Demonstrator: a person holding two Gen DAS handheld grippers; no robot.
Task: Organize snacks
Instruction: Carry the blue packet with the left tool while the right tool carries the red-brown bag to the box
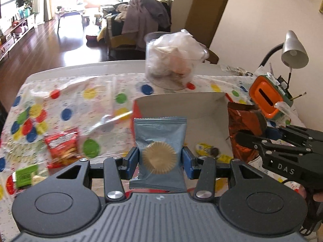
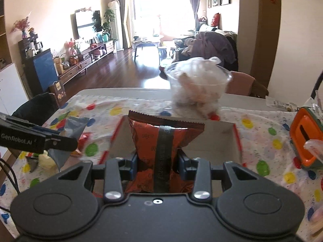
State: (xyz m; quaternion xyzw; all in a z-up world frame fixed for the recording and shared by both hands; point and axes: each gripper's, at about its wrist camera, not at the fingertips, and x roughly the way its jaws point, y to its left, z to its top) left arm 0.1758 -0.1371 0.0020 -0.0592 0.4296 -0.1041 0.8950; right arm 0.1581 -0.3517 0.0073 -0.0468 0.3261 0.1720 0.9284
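My left gripper [image 1: 160,161] is shut on a pale blue snack packet [image 1: 160,141] with a round biscuit pictured on it, held upright in front of the open white cardboard box [image 1: 181,104]. My right gripper [image 2: 158,164] is shut on a dark red-brown snack packet [image 2: 161,137] with a black seam, held over the same box [image 2: 218,141]. In the left wrist view the right gripper [image 1: 248,137] comes in from the right with the brown packet [image 1: 244,125] at the box's right side. In the right wrist view the left gripper [image 2: 60,139] is at the left with the blue packet [image 2: 74,129].
A red snack bag [image 1: 62,147] and a green-labelled packet [image 1: 25,175] lie on the spotted tablecloth [image 1: 80,100] at left. Yellow-wrapped sweets [image 1: 203,148] lie in the box. A clear plastic tub [image 1: 171,60] with a bag stands behind the box. An orange holder [image 1: 266,98] and a desk lamp [image 1: 294,50] stand at right.
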